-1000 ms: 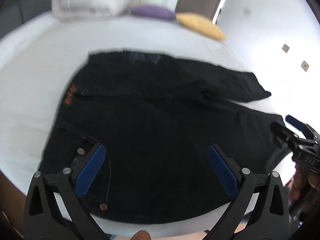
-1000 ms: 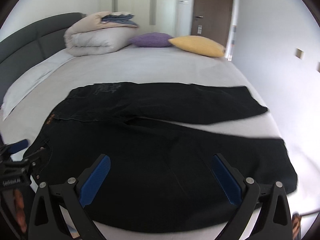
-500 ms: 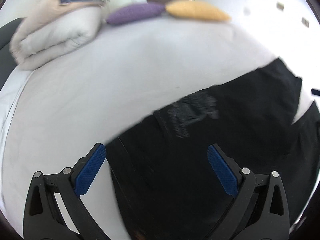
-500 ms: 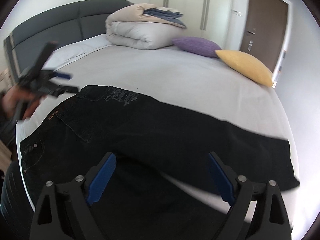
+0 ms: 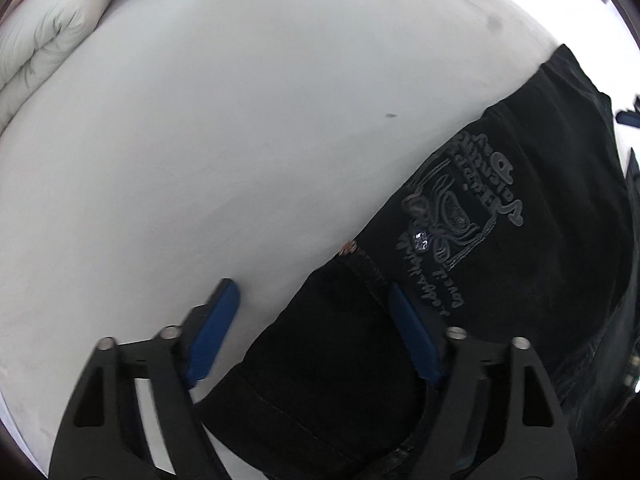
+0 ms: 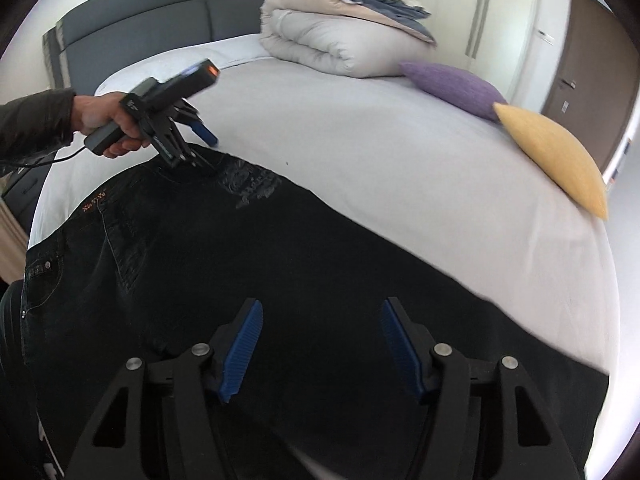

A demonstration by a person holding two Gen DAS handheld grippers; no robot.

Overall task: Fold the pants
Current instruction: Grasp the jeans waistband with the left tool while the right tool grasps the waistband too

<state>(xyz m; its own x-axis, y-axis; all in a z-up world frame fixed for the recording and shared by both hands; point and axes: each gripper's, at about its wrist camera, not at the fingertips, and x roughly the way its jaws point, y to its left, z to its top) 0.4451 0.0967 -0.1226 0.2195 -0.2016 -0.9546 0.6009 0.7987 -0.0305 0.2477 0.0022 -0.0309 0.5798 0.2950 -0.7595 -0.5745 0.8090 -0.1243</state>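
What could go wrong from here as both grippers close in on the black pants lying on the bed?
1. The left gripper straddles the pants edge, one finger over the white sheet; its closing jaws may pinch sheet with the fabric.
2. The right gripper is closing above flat mid-leg fabric, away from any edge, so it may grab only the top layer and bunch the fold.

Wide bare bed sheet beyond the far edge of the black pants, open for passing. At the head end, blocked by a rolled duvet, purple cushion and yellow cushion. Left tool at the pants' far waistband corner, occupying that spot. Above the trouser legs, clear around the right tool.
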